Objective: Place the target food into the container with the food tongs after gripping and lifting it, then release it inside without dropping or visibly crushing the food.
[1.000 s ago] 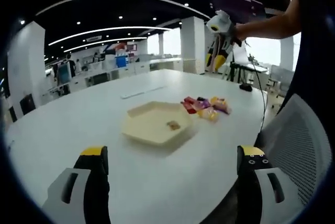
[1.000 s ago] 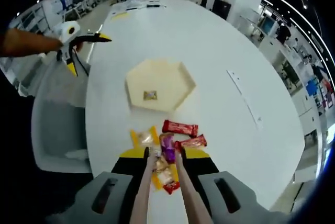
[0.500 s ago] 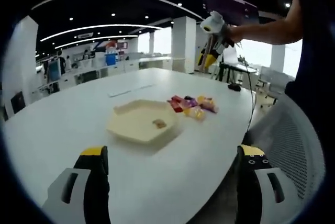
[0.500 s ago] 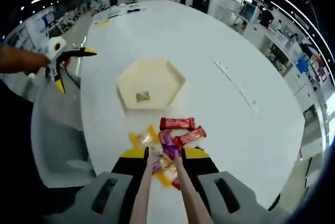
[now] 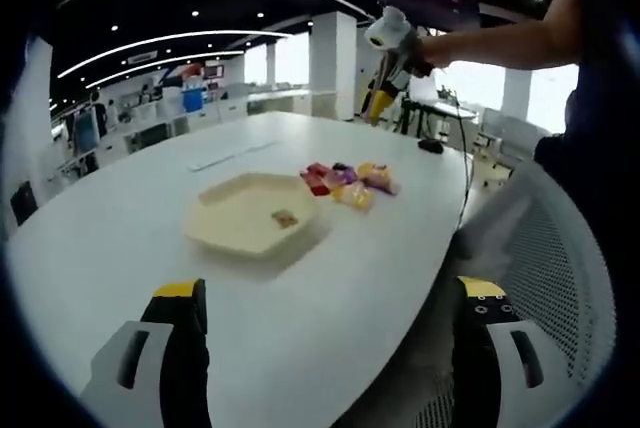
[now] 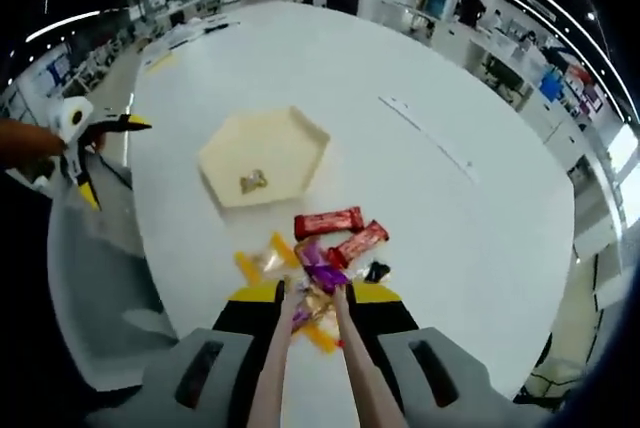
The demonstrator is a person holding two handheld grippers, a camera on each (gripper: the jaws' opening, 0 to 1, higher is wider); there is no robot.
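The left claw is held spread above the worktop edge. The right claw is pressed on tongs over the snack pile near the edge. The hexagonal tray, holding one snack, sits further inward, with bare worktop around it.

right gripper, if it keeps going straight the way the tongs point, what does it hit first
Most likely the pile of wrapped snacks: the food tongs held in the right gripper already have their tips right over a purple wrapper. The hexagonal tray lies farther along that line. Height above the pile is unclear.
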